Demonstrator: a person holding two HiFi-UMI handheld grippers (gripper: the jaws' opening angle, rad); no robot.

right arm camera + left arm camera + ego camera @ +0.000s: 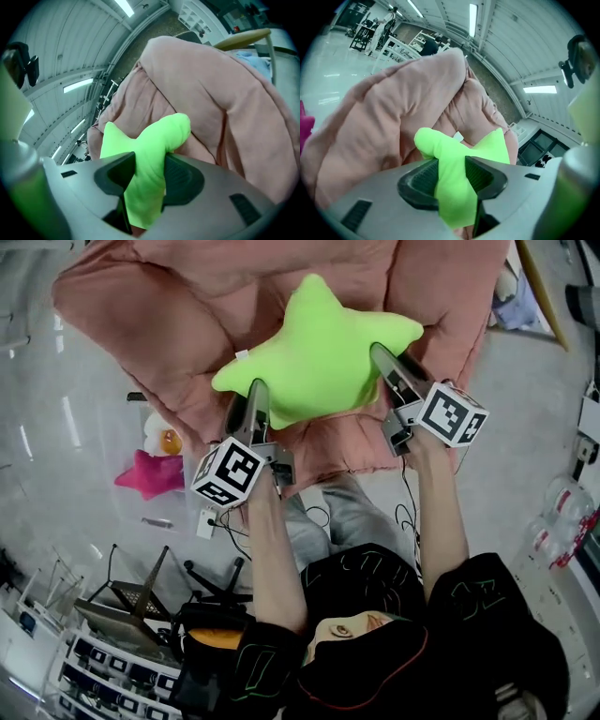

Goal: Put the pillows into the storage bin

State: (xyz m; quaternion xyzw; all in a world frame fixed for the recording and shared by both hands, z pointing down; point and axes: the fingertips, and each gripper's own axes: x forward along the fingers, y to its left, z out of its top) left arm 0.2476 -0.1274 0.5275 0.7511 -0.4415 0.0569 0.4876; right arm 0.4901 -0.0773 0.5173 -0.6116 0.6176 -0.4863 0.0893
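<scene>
A lime-green star pillow (319, 352) hangs in the air over a big pink quilted cushion (187, 296). My left gripper (255, 409) is shut on the star's lower left point, the green fabric (452, 187) squeezed between its dark pads. My right gripper (386, 360) is shut on the star's right point, with the green cloth (145, 183) pinched between its pads. A small white tag (242, 355) sticks out at the star's left tip. A magenta star pillow (150, 474) lies on the floor at the left. No storage bin shows in any view.
A white and orange plush toy (161, 435) sits by the magenta star. A black chair base (211, 582) and a wooden stool (131, 601) stand at lower left, with white shelving (84, 667) beyond. Cables (405, 512) trail on the grey floor. Clear plastic bags (562, 521) lie at the right.
</scene>
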